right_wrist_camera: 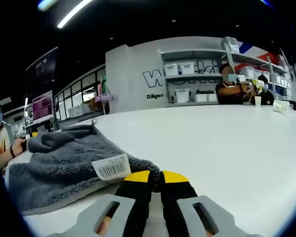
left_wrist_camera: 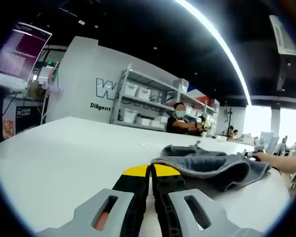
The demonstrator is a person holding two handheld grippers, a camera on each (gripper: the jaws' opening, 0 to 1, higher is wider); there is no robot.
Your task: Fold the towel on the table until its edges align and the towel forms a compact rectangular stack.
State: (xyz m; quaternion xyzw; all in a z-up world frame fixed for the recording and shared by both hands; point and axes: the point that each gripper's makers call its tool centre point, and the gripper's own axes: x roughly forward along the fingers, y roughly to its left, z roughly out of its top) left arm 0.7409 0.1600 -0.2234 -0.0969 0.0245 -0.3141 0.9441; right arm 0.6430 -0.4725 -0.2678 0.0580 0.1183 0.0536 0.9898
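Counter (left_wrist_camera: 64,153), white, broad, takes up most of both views; surface bare apart from towel and tool tips. Back wall w/ large lettering behind it, shelving rack (left_wrist_camera: 148,101) holding white bins along that wall. Monitor (left_wrist_camera: 22,49) w/ text lines at upper left of left gripper view. Seated person (left_wrist_camera: 180,121) at far edge of counter, in dark top; same person seen far right in right gripper view.

Towel (left_wrist_camera: 212,165), grey, thick pile, lies on counter in a loose, rumpled fold, edges not aligned, upper layer bunched over lower. In left gripper view it sits just right of and beyond tool tips. In right gripper view towel (right_wrist_camera: 59,163) sits left of tips, its near corner touching or just beside them. White barcode label (right_wrist_camera: 111,167) on towel's near edge, printed side up.

Left tool (left_wrist_camera: 150,173): yellow-tipped black jaws pressed together, nothing between them, tips low at counter surface next to towel edge; contact w/ cloth can't tell. Right tool (right_wrist_camera: 156,177): jaws likewise closed tight, yellow tips together, nothing pinched, tips just past label.

Person's hand (left_wrist_camera: 266,158) at far right of left gripper view, beside towel's far end.
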